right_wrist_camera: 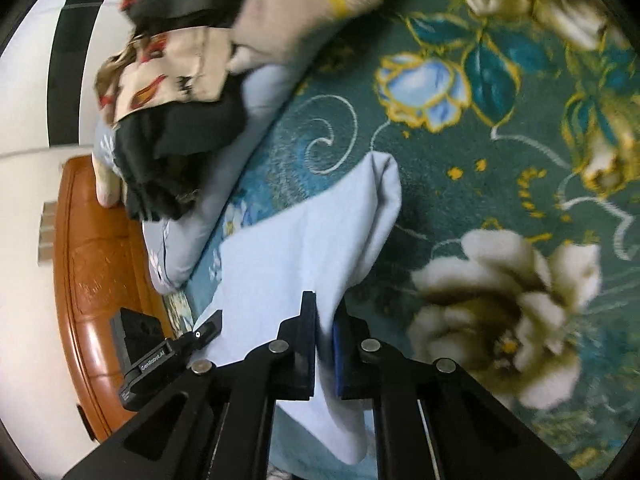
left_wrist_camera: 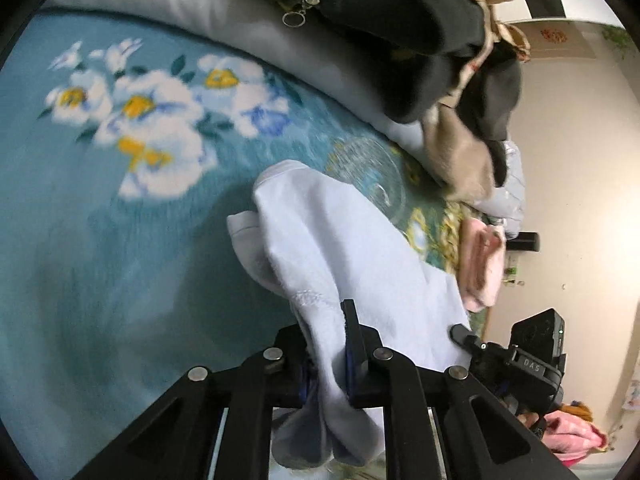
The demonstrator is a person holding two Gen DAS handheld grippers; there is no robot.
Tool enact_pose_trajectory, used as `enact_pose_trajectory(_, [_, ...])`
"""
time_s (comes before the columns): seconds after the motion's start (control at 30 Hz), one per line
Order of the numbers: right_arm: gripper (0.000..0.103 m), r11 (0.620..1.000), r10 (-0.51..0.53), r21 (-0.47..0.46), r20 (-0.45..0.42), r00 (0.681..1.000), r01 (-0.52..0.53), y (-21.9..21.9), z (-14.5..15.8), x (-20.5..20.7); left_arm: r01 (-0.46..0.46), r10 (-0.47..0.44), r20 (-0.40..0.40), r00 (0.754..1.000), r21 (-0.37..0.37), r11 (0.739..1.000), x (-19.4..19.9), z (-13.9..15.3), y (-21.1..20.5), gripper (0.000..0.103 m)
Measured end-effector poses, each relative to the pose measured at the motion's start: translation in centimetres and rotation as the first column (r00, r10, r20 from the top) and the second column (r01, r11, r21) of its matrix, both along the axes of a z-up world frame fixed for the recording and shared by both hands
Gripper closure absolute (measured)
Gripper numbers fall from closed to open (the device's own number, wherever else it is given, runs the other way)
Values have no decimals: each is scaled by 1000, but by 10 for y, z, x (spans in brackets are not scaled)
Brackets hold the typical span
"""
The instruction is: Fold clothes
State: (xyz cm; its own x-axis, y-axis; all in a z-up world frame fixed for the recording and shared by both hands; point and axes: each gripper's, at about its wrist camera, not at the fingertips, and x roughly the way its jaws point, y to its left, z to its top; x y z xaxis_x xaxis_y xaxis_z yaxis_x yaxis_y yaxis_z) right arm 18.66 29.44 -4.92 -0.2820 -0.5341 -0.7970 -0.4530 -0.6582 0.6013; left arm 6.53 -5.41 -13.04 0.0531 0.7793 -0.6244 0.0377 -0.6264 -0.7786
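**A:** The left gripper [left_wrist_camera: 326, 344] had its jaws pinched on one edge of the pale blue garment [left_wrist_camera: 340, 240], with cloth bunched between the pads and spilling out below them. Why there?

**B:** Probably to take a corner. The right gripper [right_wrist_camera: 324, 344] was clamped on the same pale blue garment [right_wrist_camera: 304, 248] at another edge, so the cloth hung between the two, clear enough of the floral blanket [left_wrist_camera: 120, 200] to be spread or doubled over.

**A:** So the garment was off the bed?

**B:** Mostly, I'd judge. In the right wrist view its far end drooped toward the blanket [right_wrist_camera: 460, 160]; whether it touched I couldn't tell.

**A:** And the heap behind?

**B:** Dark clothes [left_wrist_camera: 400, 20] piled on a grey pillow [left_wrist_camera: 240, 28], likely waiting their turn. A pink folded item [left_wrist_camera: 482, 264] lay near the bed's edge, perhaps already done.

**A:** How far along was the fold?

**B:** Early, I'd say: the garment was gripped and raised, not yet laid flat or creased.
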Motion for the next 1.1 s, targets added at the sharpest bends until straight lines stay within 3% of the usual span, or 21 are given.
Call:
enact_pose_trajectory(0.13, [97, 998, 44, 45, -3, 999, -44, -1, 44, 19, -32, 32, 7, 999, 47, 998, 28, 29, -6, 90])
enact_pose_trajectory(0.37, [97, 991, 75, 112, -43, 996, -70, 6, 120, 59, -4, 10, -63, 998, 93, 996, 61, 89, 11, 90])
enact_pose_trajectory(0.67, [97, 988, 91, 134, -113, 989, -75, 51, 169, 78, 50, -39, -162, 986, 64, 997, 74, 151, 71, 90])
enact_pose_trajectory(0.9, [97, 994, 93, 71, -204, 975, -80, 134, 185, 75, 36, -33, -231, 972, 7, 999, 83, 194, 161, 90])
enact_pose_trajectory(1.03, [97, 990, 141, 58, -224, 964, -132, 199, 194, 65, -31, 38, -177, 984, 47, 998, 98, 206, 230, 90])
enact_pose_trajectory(1.1, [97, 985, 168, 69, -246, 955, -156, 235, 202, 59, -17, 22, -164, 986, 29, 999, 102, 208, 271, 90])
